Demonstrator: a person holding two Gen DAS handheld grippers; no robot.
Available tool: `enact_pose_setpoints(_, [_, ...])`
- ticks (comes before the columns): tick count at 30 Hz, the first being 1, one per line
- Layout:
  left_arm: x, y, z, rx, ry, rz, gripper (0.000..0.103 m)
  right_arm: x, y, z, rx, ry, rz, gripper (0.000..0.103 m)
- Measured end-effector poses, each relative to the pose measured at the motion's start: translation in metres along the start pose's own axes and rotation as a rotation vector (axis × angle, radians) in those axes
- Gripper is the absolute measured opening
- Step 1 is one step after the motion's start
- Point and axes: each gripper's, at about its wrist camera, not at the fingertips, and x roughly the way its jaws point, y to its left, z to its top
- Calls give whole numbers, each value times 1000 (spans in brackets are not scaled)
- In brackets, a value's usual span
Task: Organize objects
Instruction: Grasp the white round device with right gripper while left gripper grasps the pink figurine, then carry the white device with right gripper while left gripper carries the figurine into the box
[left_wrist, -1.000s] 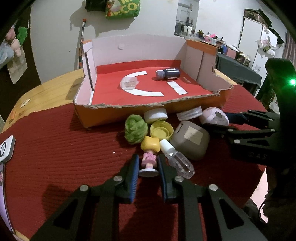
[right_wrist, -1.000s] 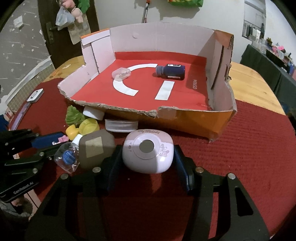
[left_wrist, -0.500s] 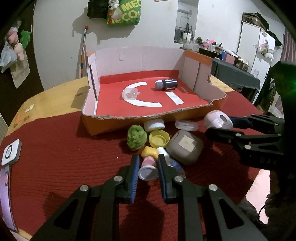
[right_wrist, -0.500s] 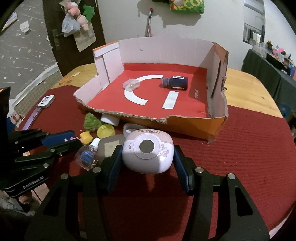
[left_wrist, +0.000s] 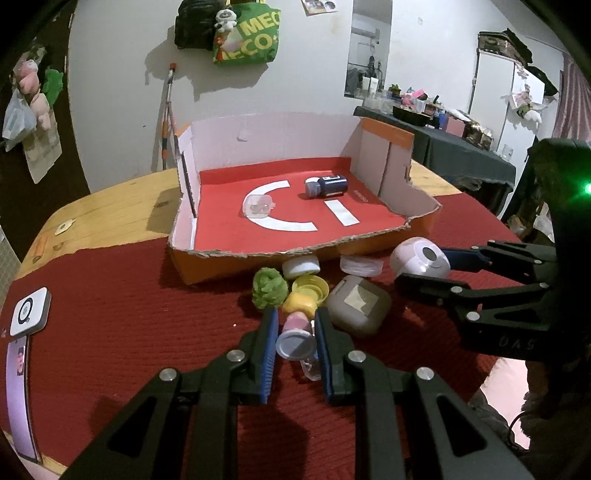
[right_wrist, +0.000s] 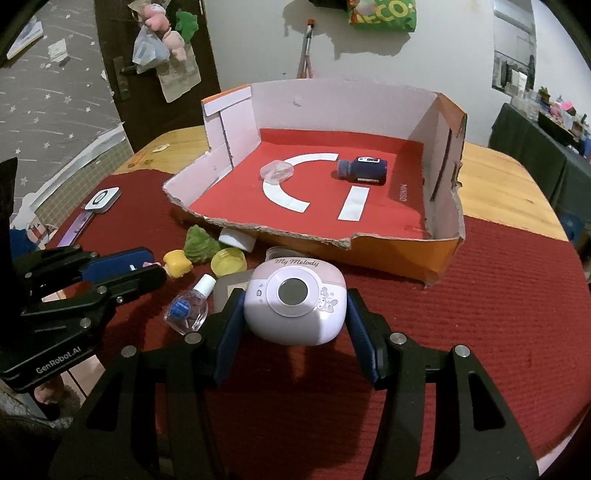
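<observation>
1. Your left gripper (left_wrist: 295, 345) is clamped as narrow as it goes on a small pink figurine with a yellow head and a round grey base (left_wrist: 295, 332). You hold it clear of the red woven mat (left_wrist: 129, 332), near the front of the pile.

2. Your right gripper (right_wrist: 293, 314) is partly closed, its blue pads pressing both sides of a rounded pink-and-white plastic device lettered "My Melody" (right_wrist: 295, 299). It too hangs above the mat, just short of the near wall of the box.

3. The open cardboard box with a red floor and white markings (right_wrist: 436, 258) lies at the far side of the mat. A dark blue bottle on its side (right_wrist: 364, 170) and a small clear plastic container (right_wrist: 277, 171) already rest inside it.

4. So you seem to be mid-carry, with both picks made and neither placed.

5. Next, bring each item forward over the torn near wall, high enough to clear its ragged edge, and lower it onto a bare patch of red floor before you let go.

6. Left on the mat are a green fuzzy ball (left_wrist: 269, 288), a yellow cap (left_wrist: 310, 288), a white cap (left_wrist: 301, 266), a grey-brown rounded case (left_wrist: 358, 306) and a clear small bottle with a white cap (right_wrist: 188, 304).
</observation>
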Motion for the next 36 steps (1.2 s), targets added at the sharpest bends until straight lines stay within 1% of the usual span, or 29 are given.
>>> enact_pose_setpoints(11, [-2, -2, 2, 1, -7, -16, 21, 0, 0, 0, 1, 2, 2, 52])
enact_pose_setpoints(15, [-5, -3, 5, 2, -21, -28, 21, -2, 0, 1, 0, -5, 6, 52])
enact_pose_setpoints(23, [-9, -5, 22, 16, -60, -29, 21, -13, 1, 13, -9, -39, 9, 52])
enact_pose_setpoints(36, [8, 4, 56, 11, -96, -15, 21, -8, -6, 38, -2, -56, 19, 52])
